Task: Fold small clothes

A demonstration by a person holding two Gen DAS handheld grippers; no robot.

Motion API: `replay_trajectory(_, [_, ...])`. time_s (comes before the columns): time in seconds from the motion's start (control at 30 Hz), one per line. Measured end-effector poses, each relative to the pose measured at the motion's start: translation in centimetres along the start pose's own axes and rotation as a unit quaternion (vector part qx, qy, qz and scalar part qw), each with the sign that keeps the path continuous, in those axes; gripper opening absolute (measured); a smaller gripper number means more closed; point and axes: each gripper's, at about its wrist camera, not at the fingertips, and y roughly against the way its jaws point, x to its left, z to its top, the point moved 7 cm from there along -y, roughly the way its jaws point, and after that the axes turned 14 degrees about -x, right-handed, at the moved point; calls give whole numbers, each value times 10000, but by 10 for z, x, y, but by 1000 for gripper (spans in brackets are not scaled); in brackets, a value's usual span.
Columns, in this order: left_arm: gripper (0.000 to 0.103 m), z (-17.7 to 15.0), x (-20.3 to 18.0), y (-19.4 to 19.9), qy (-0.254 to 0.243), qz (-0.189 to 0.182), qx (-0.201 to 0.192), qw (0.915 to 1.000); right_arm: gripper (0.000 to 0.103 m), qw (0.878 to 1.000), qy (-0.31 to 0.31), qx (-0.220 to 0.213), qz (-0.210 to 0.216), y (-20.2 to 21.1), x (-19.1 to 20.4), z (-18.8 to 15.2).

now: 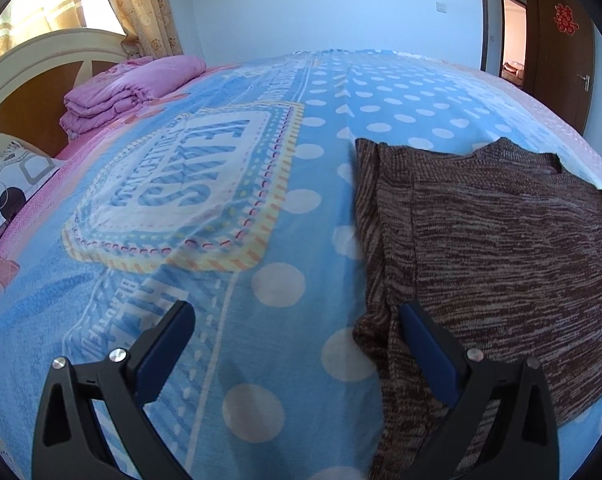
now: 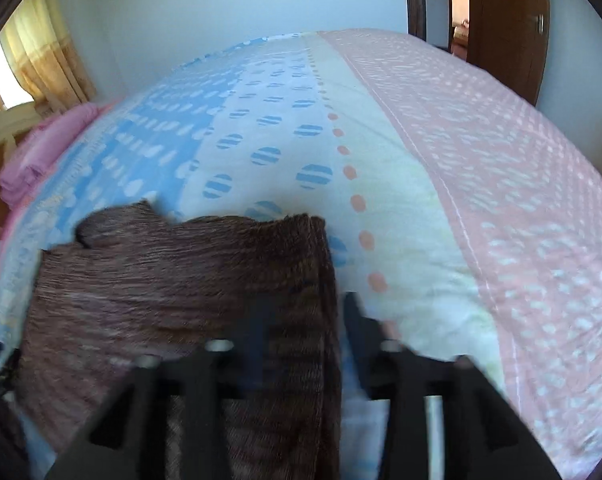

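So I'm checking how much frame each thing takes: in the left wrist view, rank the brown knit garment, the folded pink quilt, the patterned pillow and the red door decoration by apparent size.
1. Brown knit garment, though nearness inflates it.
2. Folded pink quilt.
3. Patterned pillow, cut off by the frame edge, so unsure against the quilt.
4. Red door decoration.

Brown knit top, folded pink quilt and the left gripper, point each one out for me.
brown knit top (image 1: 501,232): left wrist view, middle of its knit body.
folded pink quilt (image 1: 141,84): left wrist view, top fold.
left gripper (image 1: 297,344): left wrist view, midway between fingertips.
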Motion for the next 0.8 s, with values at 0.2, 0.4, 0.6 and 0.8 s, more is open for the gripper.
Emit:
replay_trajectory(0.2, [103, -9, 0, 50, 256, -403, -411, 9980, 47, 9981, 462, -4, 410, 76, 17, -39])
replay_trajectory(0.4, [82, -13, -26, 47, 122, -961, -167, 9952, 47, 9929, 1130, 244, 275, 106, 41, -95])
replay_trajectory(0.6, [58, -25, -30, 30, 266, -1353, 421, 9896, 47, 9920, 1242, 208, -91, 104, 28, -112])
replay_trajectory(0.8, [14, -29, -34, 36, 363, -1572, 379, 9862, 58, 9954, 932, -97, -223, 106, 17, -98])
